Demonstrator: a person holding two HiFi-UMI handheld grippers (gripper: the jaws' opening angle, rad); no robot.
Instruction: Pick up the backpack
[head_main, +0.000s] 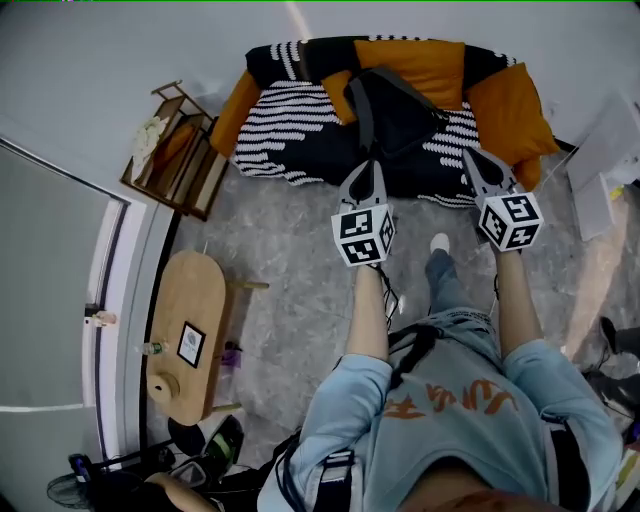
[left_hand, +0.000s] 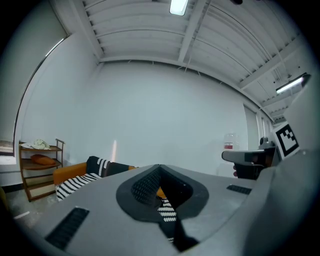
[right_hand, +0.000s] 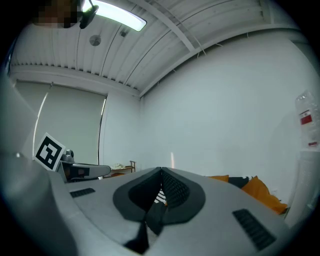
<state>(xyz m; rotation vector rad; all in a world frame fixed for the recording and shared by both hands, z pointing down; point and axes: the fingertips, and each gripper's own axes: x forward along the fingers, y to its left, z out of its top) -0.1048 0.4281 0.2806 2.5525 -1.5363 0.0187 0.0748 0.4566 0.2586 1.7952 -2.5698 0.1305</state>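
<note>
A black backpack (head_main: 400, 112) lies on a sofa (head_main: 505, 110) with orange cushions and a black-and-white striped blanket (head_main: 290, 130), at the top of the head view. One of its straps hangs toward the sofa's front edge. My left gripper (head_main: 369, 164) is shut and empty, its tip just in front of that strap's lower end. My right gripper (head_main: 469, 154) is also shut and empty, by the sofa's front edge, right of the backpack. In the left gripper view the jaws (left_hand: 160, 167) meet with nothing between them. The same holds in the right gripper view (right_hand: 161, 170). Both grippers point level.
A wooden shelf rack (head_main: 178, 150) stands left of the sofa. An oval wooden side table (head_main: 190, 320) with small items sits at the lower left by a window wall. Papers and boxes (head_main: 610, 165) crowd the right edge. Grey stone floor (head_main: 290, 250) lies before the sofa.
</note>
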